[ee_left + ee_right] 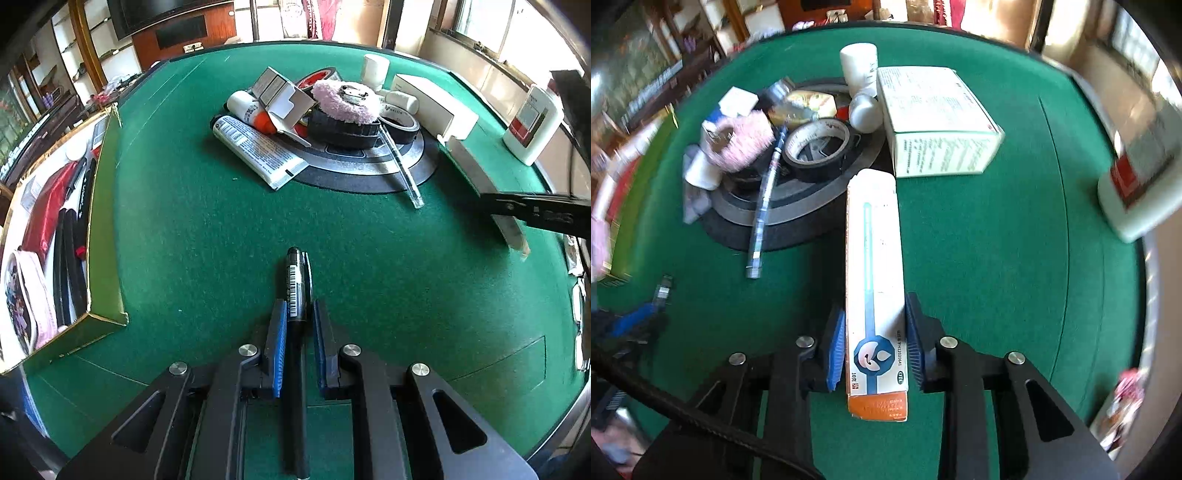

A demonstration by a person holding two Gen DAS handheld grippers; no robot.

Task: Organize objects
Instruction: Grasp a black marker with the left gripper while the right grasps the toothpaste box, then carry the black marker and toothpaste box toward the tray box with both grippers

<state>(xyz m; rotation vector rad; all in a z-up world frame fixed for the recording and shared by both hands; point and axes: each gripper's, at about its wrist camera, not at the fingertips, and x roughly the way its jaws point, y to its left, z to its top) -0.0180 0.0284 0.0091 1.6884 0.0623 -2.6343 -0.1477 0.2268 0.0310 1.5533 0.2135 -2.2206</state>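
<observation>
Surface: green felt table, pile at centre.
Left gripper: clenched on black pen, axis along fingers.
Tray: at left edge, nearer left hand.
Right gripper: pads grasping long carton, lengthwise.

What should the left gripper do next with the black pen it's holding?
Probably carry the black pen, clamped in the left gripper, left to the gold-edged box; similar pens already lie inside.
</observation>
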